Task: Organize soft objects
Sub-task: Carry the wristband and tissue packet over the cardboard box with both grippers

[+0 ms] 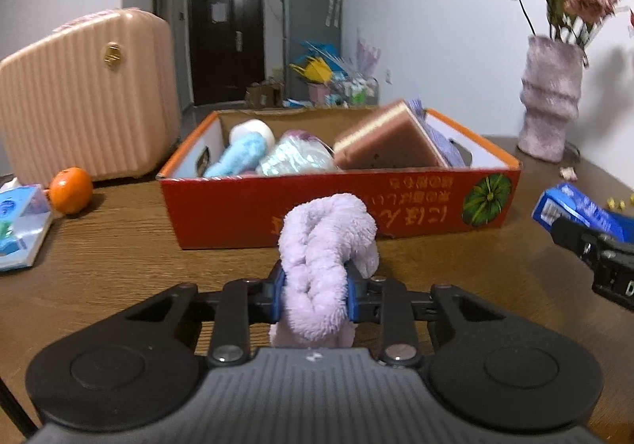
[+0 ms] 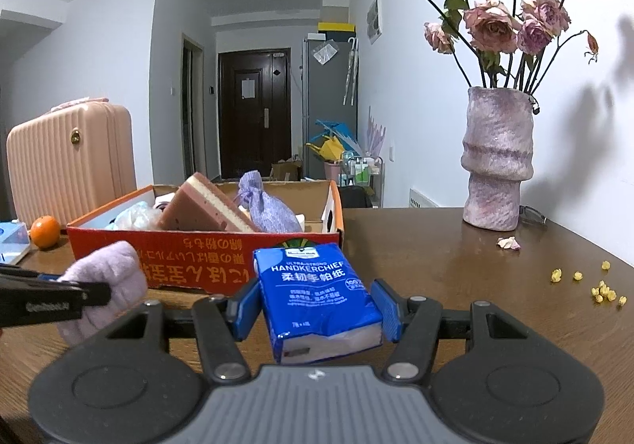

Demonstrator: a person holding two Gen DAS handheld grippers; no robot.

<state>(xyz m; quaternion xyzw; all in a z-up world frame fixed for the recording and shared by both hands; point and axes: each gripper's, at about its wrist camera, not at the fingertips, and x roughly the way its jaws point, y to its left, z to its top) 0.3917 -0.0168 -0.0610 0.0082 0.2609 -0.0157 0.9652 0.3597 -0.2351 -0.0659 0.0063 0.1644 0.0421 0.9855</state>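
Soft things are being gathered here, and two of them are in the air right now. Nearest on the left, the left hand-held gripper (image 1: pixel 315 295) is squeezed on a fluffy purple cloth (image 1: pixel 327 246). The cloth bulges up and over the blue pads, because it is squashy and gives way when pinched. It sits just in front of the box (image 1: pixel 337 202), near its long red side.

On the right, the right hand-held gripper (image 2: pixel 317 309) has a blue tissue pack (image 2: pixel 317 297) between its pads. The left pad looks pressed on the pack. On the right side I cannot tell if the pad touches it, so the hold may be light. The pack tilts a bit and points toward the box.

A little farther is the red and orange box, resting on the brown counter (image 1: pixel 119 254). It already has soft things inside: a blue and white fuzzy toy (image 1: pixel 243 151), a shiny crinkly bag (image 1: pixel 295 157), a pink sponge (image 1: pixel 390 141) leaning on its edge, and a purple cloth pouch (image 2: pixel 269 204). I think the cloth and the pack go in there next. The sponge takes up lots of room, so the free space looks small.

Off to the far left sit an orange (image 1: pixel 71 190) and a peach suitcase (image 1: pixel 87 95). Far right stands a vase (image 2: pixel 497 159) with dried roses, and petals (image 2: pixel 509 242) lie on the counter near it.
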